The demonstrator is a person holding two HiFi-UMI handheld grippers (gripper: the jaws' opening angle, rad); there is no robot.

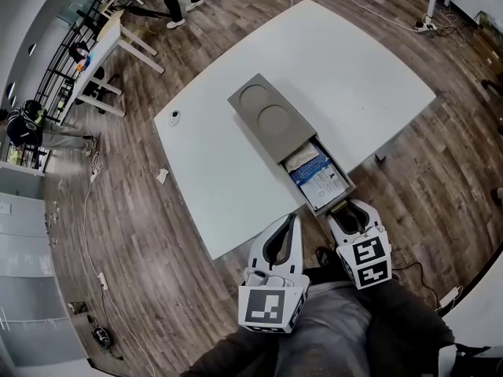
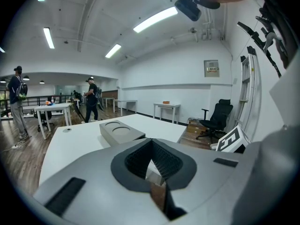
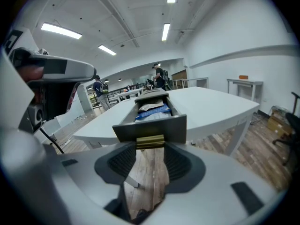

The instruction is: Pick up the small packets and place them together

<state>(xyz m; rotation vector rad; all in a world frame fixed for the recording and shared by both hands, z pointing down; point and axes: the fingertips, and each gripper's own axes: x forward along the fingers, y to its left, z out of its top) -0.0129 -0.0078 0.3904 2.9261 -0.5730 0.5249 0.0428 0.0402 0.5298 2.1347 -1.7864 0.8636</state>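
A grey box [image 1: 271,116] lies on the white table [image 1: 338,61], and its drawer [image 1: 339,191] stands pulled out past the table's near edge. Inside lie small packets, a white one [image 1: 305,158] and blue ones [image 1: 314,177], also visible in the right gripper view as the packets [image 3: 152,111]. My right gripper [image 1: 344,207] is at the drawer front, with its jaws closed on the brass handle [image 3: 150,142]. My left gripper [image 1: 295,218] hangs just off the table's near edge, left of the drawer, shut and empty. From it the box [image 2: 121,131] shows ahead.
A small white round object [image 1: 174,117] sits near the table's left edge. Other tables [image 1: 118,38] and people stand at the far left. A black office chair [image 2: 217,118] is beyond the table. Cables run over the wooden floor.
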